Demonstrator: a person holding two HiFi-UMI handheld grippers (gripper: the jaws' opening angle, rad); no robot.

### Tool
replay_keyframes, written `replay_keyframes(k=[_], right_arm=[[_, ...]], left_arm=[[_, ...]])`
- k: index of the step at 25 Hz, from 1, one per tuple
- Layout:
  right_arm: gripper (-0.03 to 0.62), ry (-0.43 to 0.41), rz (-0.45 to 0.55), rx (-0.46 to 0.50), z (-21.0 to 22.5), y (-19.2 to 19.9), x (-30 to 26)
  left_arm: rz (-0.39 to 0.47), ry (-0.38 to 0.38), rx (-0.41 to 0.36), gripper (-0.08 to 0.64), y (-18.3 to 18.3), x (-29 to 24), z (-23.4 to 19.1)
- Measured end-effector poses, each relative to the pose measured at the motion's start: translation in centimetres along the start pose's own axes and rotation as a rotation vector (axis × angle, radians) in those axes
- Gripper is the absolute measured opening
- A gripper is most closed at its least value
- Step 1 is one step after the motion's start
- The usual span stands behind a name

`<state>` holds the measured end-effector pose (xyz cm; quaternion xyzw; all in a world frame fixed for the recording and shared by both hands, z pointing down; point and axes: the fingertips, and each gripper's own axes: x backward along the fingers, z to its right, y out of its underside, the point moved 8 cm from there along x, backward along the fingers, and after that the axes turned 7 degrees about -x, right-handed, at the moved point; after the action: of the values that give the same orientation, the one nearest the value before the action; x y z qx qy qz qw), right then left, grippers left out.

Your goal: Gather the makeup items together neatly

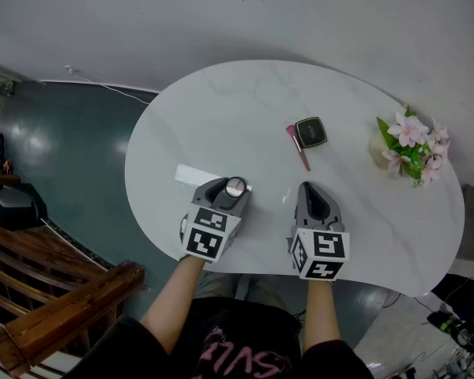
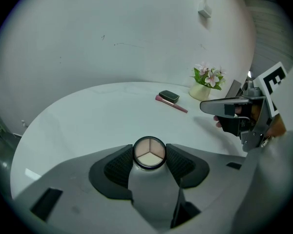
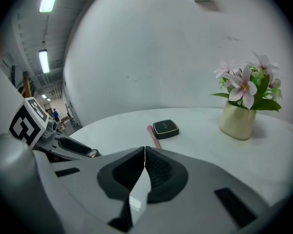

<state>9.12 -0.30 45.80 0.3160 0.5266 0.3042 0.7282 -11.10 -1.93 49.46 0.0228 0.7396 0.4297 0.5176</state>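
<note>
While the left gripper [image 1: 235, 188] clamps a round compact [image 2: 149, 153], the right gripper [image 1: 307, 188], three o'clock of it, is closed, empty.

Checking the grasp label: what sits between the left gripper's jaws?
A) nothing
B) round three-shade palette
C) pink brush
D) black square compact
B: the left gripper clamps the round three-shade palette between its pads, while the pink brush and black square compact lie farther off.

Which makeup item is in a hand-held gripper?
The round three-shade compact, clamped in the left hand-held gripper; the black square compact and pink stick lie loose on the table.
</note>
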Motion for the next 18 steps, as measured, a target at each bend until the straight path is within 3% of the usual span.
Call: replay_keyframes(k=[7,12,15,18], right_arm=[[0.063,0.009,-0.003,-0.002,0.1,-0.1,-0.4],[0.069,0.024,0.004,0.002,0.5,-1.0,-0.8],[0.163,0.019,-0.015,0.025,0.7,-1.8,-1.7],[0.167,0.022,-0.028,0.047,1.0,-2.6,-2.8]], left_arm=[[0.034,-0.052,0.001,0.233,-0.4,0.3,-0.2],[0.096,-0.04,-0.03,0.235,-2.0,1.2,-0.4],[0.104,-0.038,-0.055,0.235,-2.9,1.1,-0.4],[0.111,-0.033,-0.051,0.235,-3.2,0.9,-0.5]])
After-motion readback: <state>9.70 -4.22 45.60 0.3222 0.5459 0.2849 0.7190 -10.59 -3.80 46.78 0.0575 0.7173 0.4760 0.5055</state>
